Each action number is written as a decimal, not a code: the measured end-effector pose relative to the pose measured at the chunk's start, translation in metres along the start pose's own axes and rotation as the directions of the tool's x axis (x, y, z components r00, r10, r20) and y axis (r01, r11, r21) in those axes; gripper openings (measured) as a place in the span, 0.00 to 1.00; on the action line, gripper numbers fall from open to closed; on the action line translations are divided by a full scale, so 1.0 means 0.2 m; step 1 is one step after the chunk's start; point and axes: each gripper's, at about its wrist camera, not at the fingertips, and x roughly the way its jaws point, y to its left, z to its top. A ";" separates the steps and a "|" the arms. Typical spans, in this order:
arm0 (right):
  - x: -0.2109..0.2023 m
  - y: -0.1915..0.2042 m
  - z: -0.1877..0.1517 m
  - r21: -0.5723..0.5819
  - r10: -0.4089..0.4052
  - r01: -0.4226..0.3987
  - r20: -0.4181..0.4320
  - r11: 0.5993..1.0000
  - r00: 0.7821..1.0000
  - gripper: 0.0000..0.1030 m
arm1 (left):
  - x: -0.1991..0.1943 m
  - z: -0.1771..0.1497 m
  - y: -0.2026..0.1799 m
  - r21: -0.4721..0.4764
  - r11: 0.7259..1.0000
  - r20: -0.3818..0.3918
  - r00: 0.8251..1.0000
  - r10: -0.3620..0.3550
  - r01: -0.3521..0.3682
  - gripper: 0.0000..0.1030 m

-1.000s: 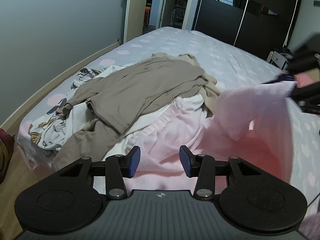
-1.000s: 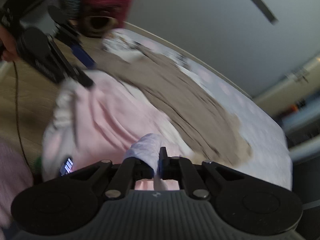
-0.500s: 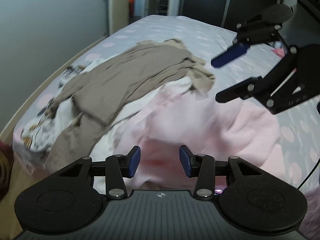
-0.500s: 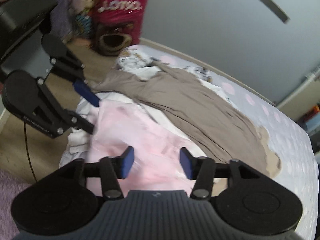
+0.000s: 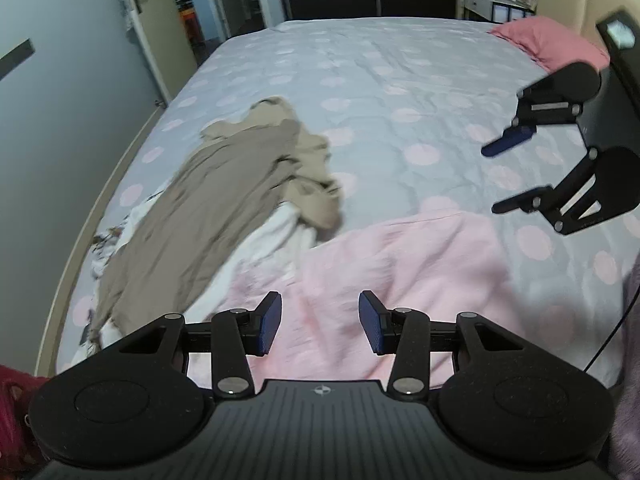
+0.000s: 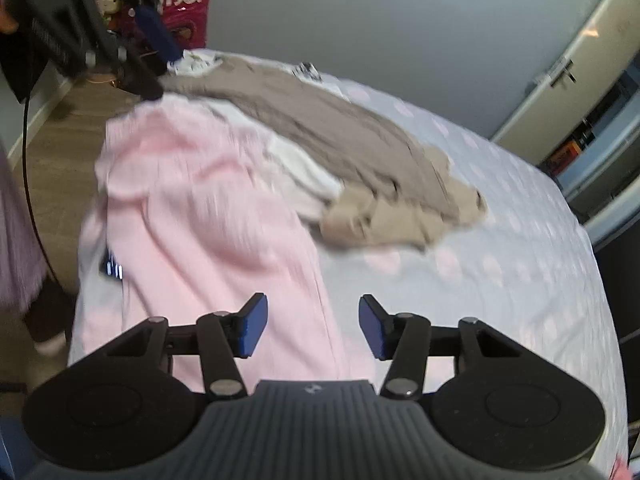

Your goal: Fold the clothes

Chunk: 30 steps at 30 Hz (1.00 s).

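Pink garment (image 5: 400, 256) lies spread on the polka-dot bedspread (image 5: 400, 92) at the near edge of the bed, and we judge it the piece in hand; whether it is laid out for folding or already partly folded, these views do not settle. We find its long axis running from the bed edge by the left gripper (image 5: 319, 322) across to the area below the right gripper (image 6: 312, 326). In the left wrist view the cloth sits directly under and ahead of the left gripper's blue pads, whose jaws stand apart with nothing between them. In the right wrist view the garment's straight side edge runs up between the right gripper's fingers, which are likewise spread and holding nothing; most of the cloth lies to that gripper's left. The right gripper (image 5: 520, 172) also shows in the left view, off the garment's far corner and above bare bedspread. We judge each gripper nearest to its own end of the garment. A brown garment (image 5: 208, 216) lies stretched over a white garment (image 5: 272, 240) just beyond the pink one, touching or overlapping it along one side, with a pink pillow (image 5: 548, 40) well apart at the bedhead. Blur on the pink cloth prevents us from identifying sleeves or hems.
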 end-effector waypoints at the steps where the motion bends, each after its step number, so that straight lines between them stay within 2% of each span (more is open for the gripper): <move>1: -0.02 -0.02 -0.07 0.010 -0.004 0.004 -0.005 1.000 1.000 0.51 | 0.01 0.01 -0.07 0.013 1.000 -0.003 1.000 -0.014 0.014 0.39; 7: -0.01 -0.04 -0.47 0.123 -0.009 0.015 -0.055 0.992 0.998 0.51 | 0.19 -0.05 -0.50 0.086 0.992 -0.032 0.996 -0.088 0.090 0.36; 10: 0.01 -0.04 -0.56 0.141 -0.003 0.013 -0.065 0.990 0.998 0.51 | 0.30 -0.13 -0.69 0.098 0.990 -0.064 0.993 -0.097 0.103 0.36; 12: 0.02 -0.04 -0.62 0.154 0.000 0.011 -0.072 0.988 0.997 0.51 | 0.37 -0.18 -0.79 0.089 0.991 -0.086 0.992 -0.095 0.103 0.36; 14: 0.04 -0.04 -0.68 0.166 0.004 0.009 -0.078 0.986 0.997 0.51 | 0.44 -0.25 -0.89 0.081 0.992 -0.106 0.991 -0.085 0.094 0.42; 18: 0.06 -0.04 -0.80 0.190 0.011 0.006 -0.091 0.982 0.996 0.51 | 0.59 -0.35 -1.08 0.074 0.997 -0.156 0.988 -0.018 0.030 0.44; 23: 0.08 -0.07 -0.90 0.209 0.028 -0.008 -0.093 0.978 0.995 0.52 | 0.76 -0.45 -1.17 0.071 0.996 -0.211 0.975 0.074 -0.061 0.43; 27: 0.10 -0.08 -0.90 0.163 0.038 -0.023 -0.089 0.986 0.995 0.52 | 0.81 -0.50 -1.14 0.108 0.991 -0.191 0.977 0.099 -0.079 0.43; 28: 0.10 -0.08 -0.90 0.143 0.039 -0.027 -0.086 0.989 0.996 0.53 | 0.81 -0.50 -1.13 0.101 0.992 -0.190 0.978 0.088 -0.070 0.36; 29: 0.10 -0.08 -0.90 0.122 0.040 -0.030 -0.083 0.992 0.996 0.53 | 0.82 -0.49 -1.11 0.091 0.994 -0.190 0.978 0.080 -0.063 0.25; 30: 0.11 -0.07 -0.90 0.078 0.028 -0.022 -0.084 0.997 0.996 0.53 | 0.82 -0.49 -1.10 0.085 0.994 -0.192 0.978 0.079 -0.064 0.20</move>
